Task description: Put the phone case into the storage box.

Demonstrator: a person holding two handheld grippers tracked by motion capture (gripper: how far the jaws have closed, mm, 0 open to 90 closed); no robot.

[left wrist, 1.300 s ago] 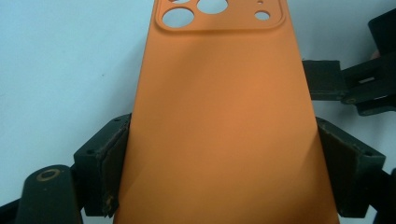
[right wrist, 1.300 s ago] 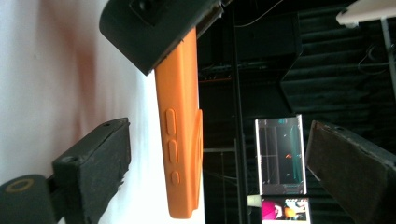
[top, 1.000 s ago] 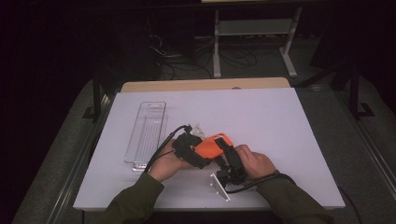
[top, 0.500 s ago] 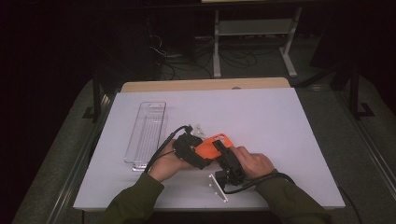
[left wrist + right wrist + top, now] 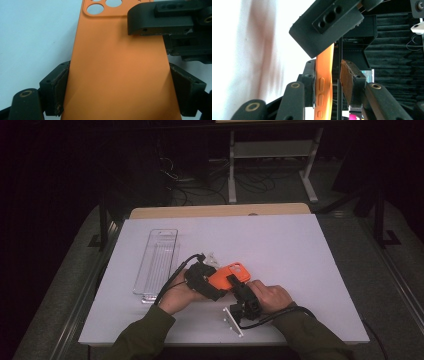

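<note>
**Orange case caught between two grips: slip or twist is the risk**

High view: the orange phone case [image 5: 229, 274] sits above the white table [image 5: 300, 250], to the right of the clear plastic tray [image 5: 156, 265] and near the table's front edge. The left gripper [image 5: 212, 285] comes at the case from its tray side, hand wrapped over the body, forearm rising from the bottom edge. The right gripper [image 5: 239, 287] meets the case from the near side, wrist bent inward. A small white bracket [image 5: 232, 320] lies just in front of the case.

Left gripper view: the jaws clamp the case [image 5: 120, 65] across its width, pads on both long edges. The right gripper's jaw reaches over the case's upper right corner. If the two hands pull differently, the thin shell could flex or pop loose.

Right gripper view: the jaws have just been closing around the case's edge [image 5: 324, 75]. One pad lies against it; the other stands just apart, so this grip is not yet firm. Closing off-centre near the side buttons could tilt the case out of the left clamp.
</note>
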